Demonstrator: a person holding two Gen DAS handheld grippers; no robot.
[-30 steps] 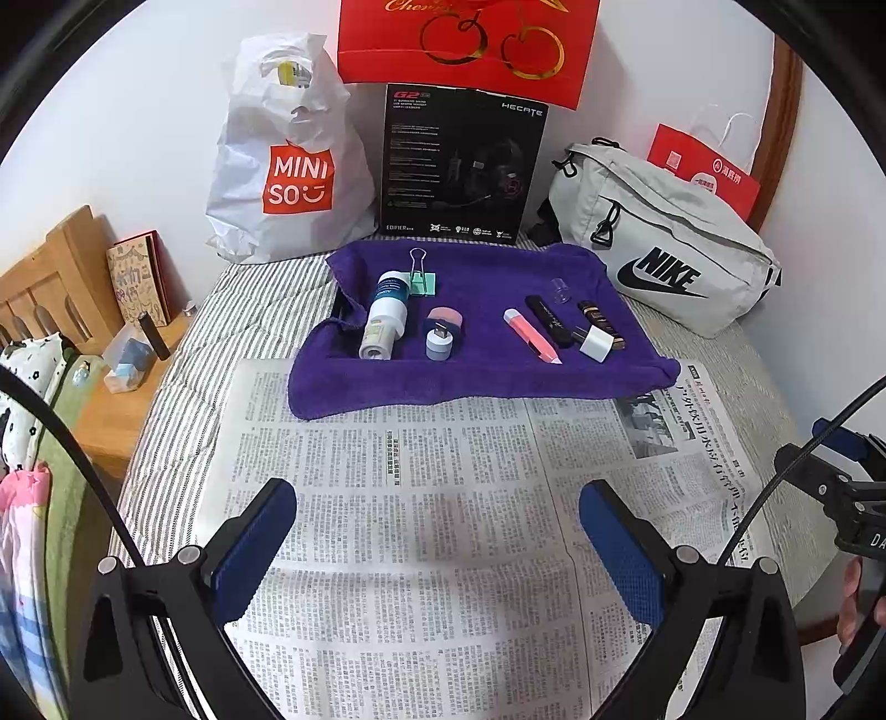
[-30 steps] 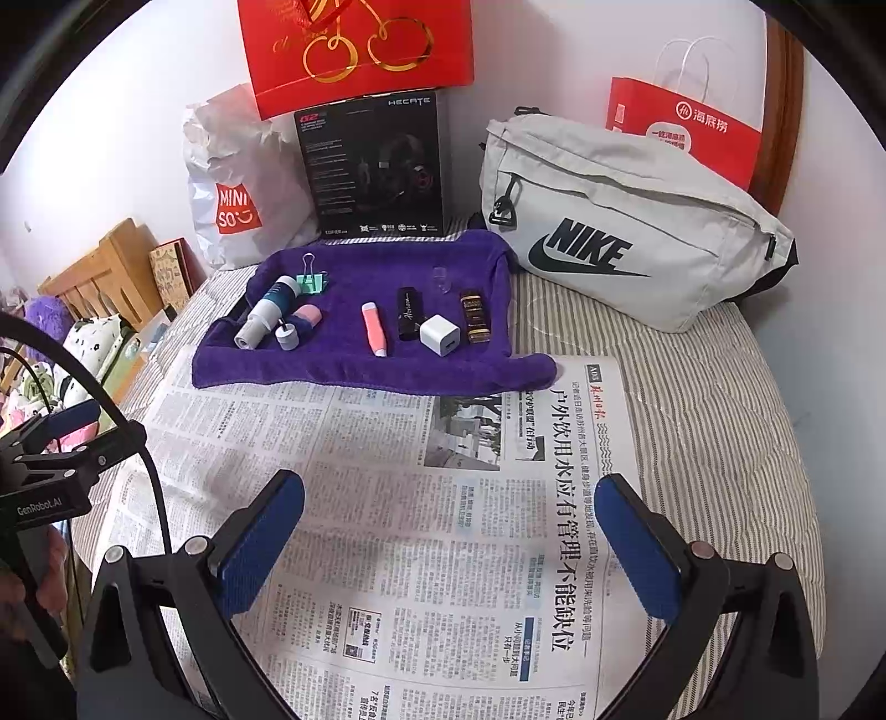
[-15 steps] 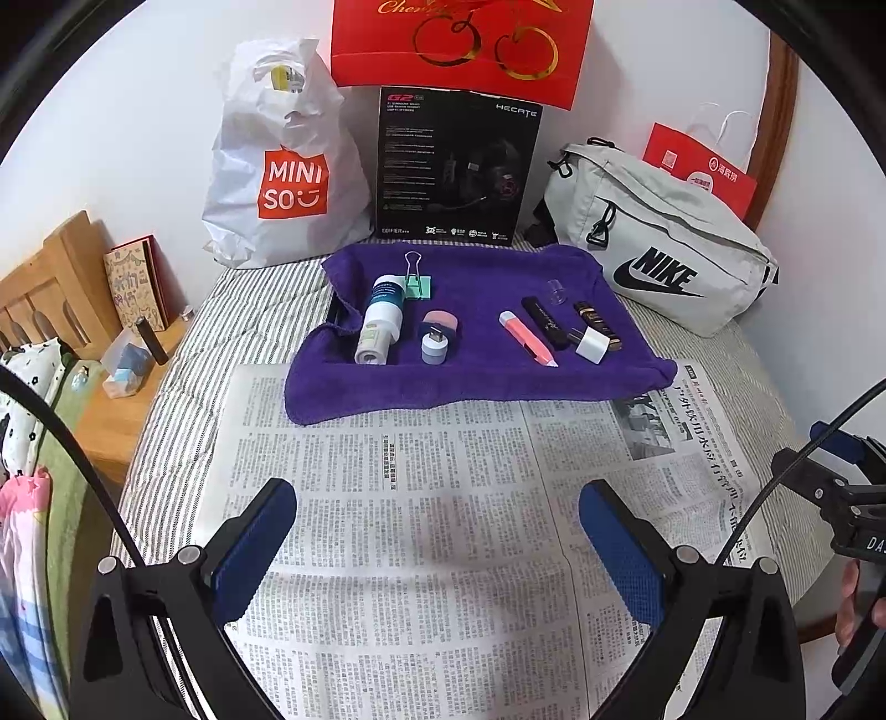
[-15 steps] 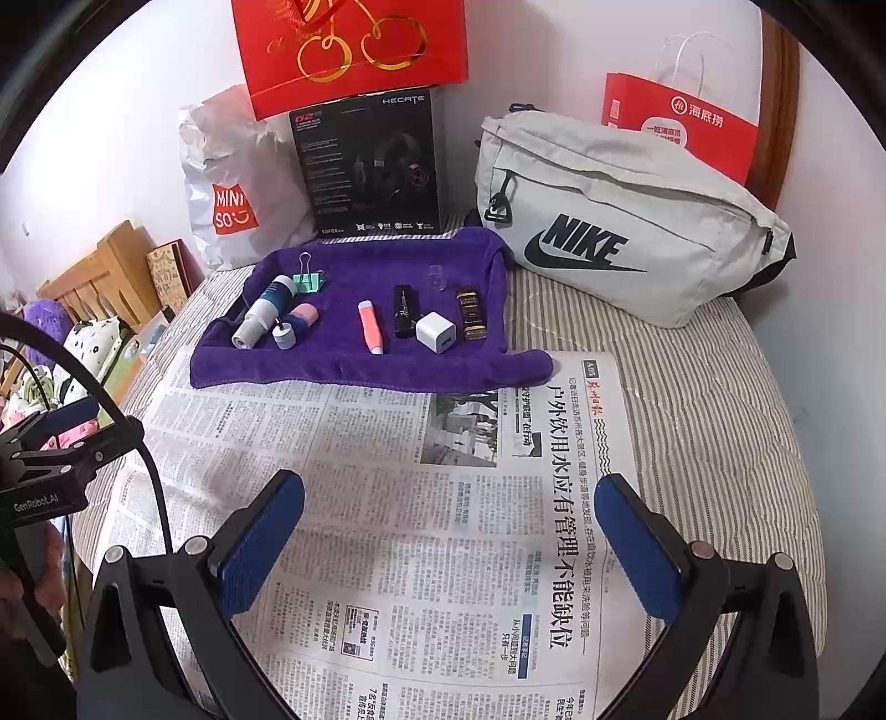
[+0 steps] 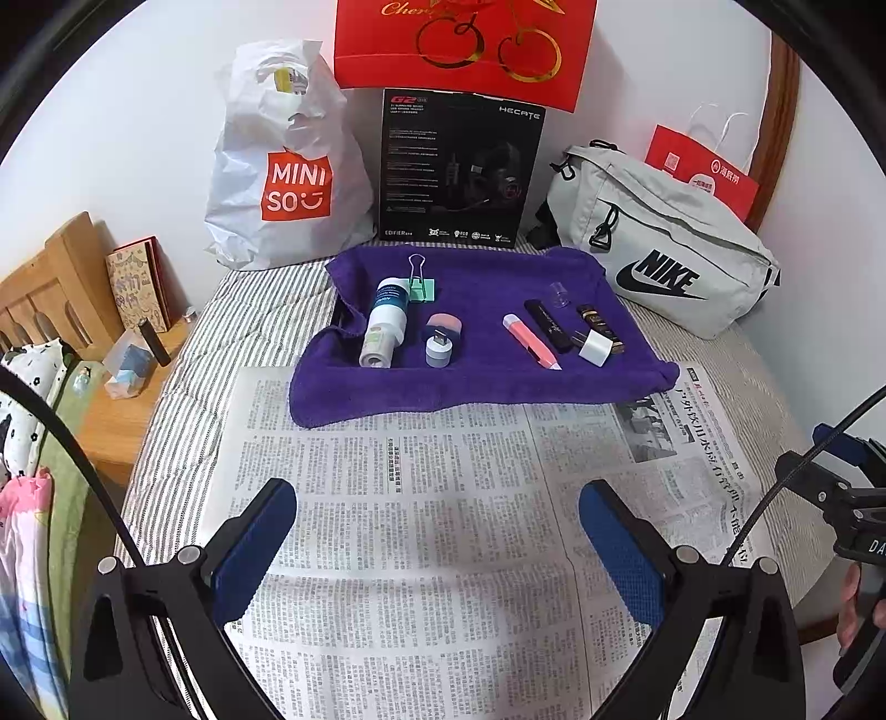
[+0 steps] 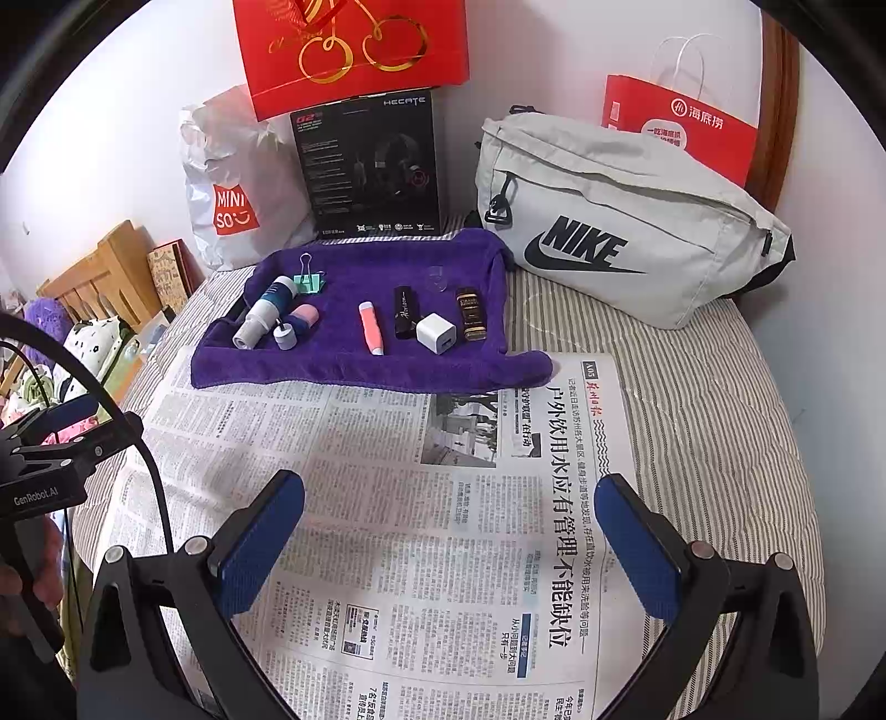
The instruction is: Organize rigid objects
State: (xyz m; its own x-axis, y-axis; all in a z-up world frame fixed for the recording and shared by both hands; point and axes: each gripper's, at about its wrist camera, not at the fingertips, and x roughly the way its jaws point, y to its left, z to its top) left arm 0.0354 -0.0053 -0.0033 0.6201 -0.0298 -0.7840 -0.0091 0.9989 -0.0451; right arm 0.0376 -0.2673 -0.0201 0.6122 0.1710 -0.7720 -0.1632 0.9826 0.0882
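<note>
A purple towel [image 5: 487, 382] [image 6: 343, 371] lies at the far side of the bed with small items on it: a white tube with a teal cap [image 5: 385, 321] [image 6: 264, 311], a green binder clip [image 5: 421, 285], a small pink-and-grey USB gadget [image 5: 440, 340], a pink pen-like stick [image 5: 530, 340] [image 6: 371, 327], a black stick [image 5: 548, 324], a white charger cube [image 5: 595, 348] [image 6: 436, 332] and a dark gold-labelled tube [image 6: 472, 313]. My left gripper [image 5: 437, 531] and right gripper [image 6: 448, 526] hang open and empty over the newspaper [image 5: 421, 526], well short of the towel.
Behind the towel stand a white Miniso bag [image 5: 282, 166], a black headset box [image 5: 459, 166], a red gift bag [image 5: 465, 44] and a grey Nike bag [image 5: 664, 260]. A wooden side table [image 5: 122, 399] with clutter is at left. Striped bedding borders the newspaper.
Both views have shifted only slightly; the towel and its items sit a touch lower and nearer. Nothing was grasped or moved, and both grippers stayed open.
</note>
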